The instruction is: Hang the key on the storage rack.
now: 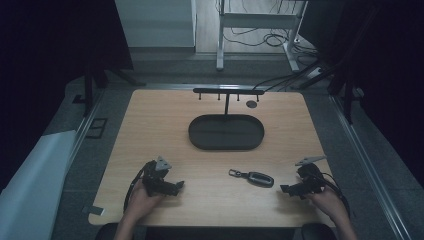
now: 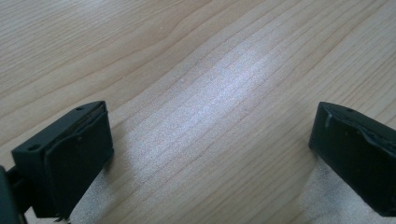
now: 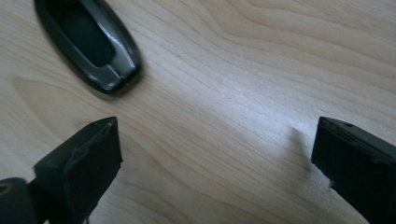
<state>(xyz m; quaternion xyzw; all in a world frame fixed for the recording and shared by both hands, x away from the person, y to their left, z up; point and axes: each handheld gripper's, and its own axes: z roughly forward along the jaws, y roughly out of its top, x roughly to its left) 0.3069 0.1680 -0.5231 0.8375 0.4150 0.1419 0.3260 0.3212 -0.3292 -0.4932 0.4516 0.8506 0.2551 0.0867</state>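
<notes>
A light wooden tabletop is seen across the middle of the high view, its grain running left to right. A dark oval tray is set on it just above the centre of the frame, with a black T-shaped stand placed behind it at the far edge. A small dark disc is laid just right of the stand. A key fob is laid flat at lower centre right, well apart from the tray.
</notes>
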